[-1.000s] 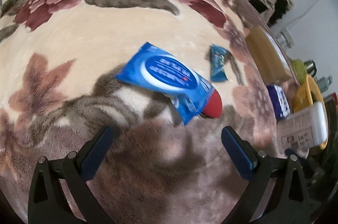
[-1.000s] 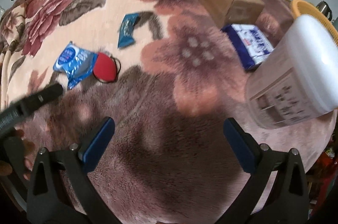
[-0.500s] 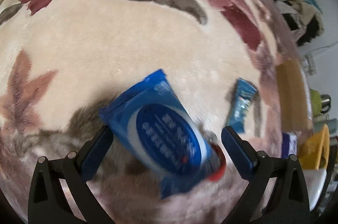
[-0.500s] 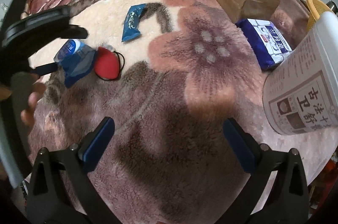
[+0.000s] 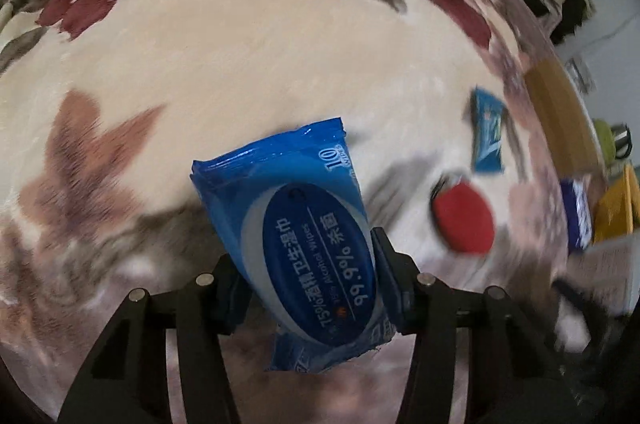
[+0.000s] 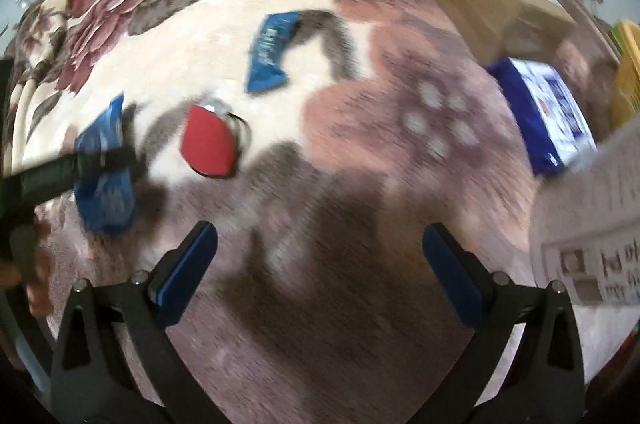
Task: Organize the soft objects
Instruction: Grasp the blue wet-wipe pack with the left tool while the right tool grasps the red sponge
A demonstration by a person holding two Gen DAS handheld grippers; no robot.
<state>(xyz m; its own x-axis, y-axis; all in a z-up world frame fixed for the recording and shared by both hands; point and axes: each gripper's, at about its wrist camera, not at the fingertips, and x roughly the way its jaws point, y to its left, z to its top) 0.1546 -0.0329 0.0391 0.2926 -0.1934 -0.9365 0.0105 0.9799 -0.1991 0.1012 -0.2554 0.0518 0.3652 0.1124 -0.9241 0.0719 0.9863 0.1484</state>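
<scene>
Pack of wet wipes (image 5: 308,248), blue with an oval label, seen between the jaws of the left gripper (image 5: 310,284), which have just been closing and now press on its two long sides. Its long axis runs along the line of the fingers, tilted slightly; one sealed end points away from the camera toward the cream part of the flowered blanket (image 5: 240,71), the other hangs back between the fingers. A red pouch (image 5: 464,220) and a small blue packet (image 5: 487,131) lie on the blanket to the right, apart from the pack. The right gripper (image 6: 320,264) stands wide apart with nothing between its jaws, above a brown patch of the blanket; the view is blurred.
</scene>
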